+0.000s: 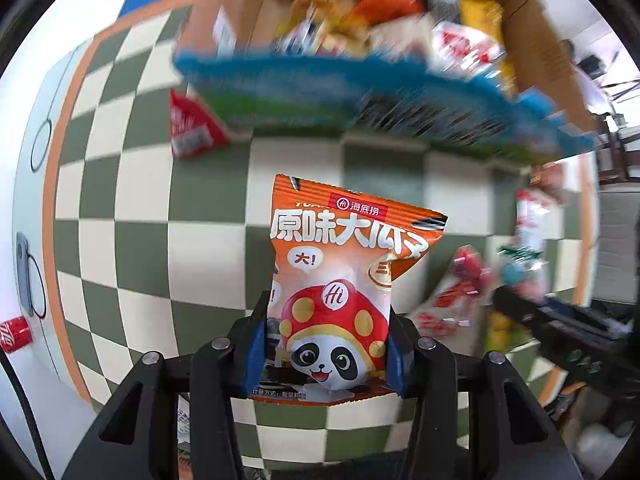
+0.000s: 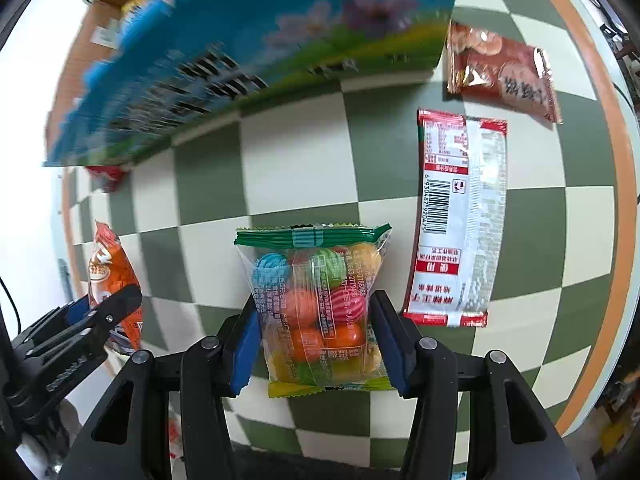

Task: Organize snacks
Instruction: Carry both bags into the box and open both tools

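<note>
**Both grippers holding snack packs**

Checkered cloth [image 2: 296,168] is lying under everything. Your left gripper [image 1: 326,354] is pinching the orange panda pack [image 1: 340,280] between its blue pads. Your right gripper [image 2: 316,344] is clamping the clear candy bag [image 2: 318,308]. At 12 o'clock the blurred blue-edged box [image 1: 360,80] is sitting full of snacks. At 2 o'clock of the candy bag, a red-white packet [image 2: 456,220] is lying flat.

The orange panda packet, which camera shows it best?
The left wrist view: the orange panda packet sits centered and sharp, its front facing the camera. The right wrist view catches only an edge-on sliver at far left.
</note>
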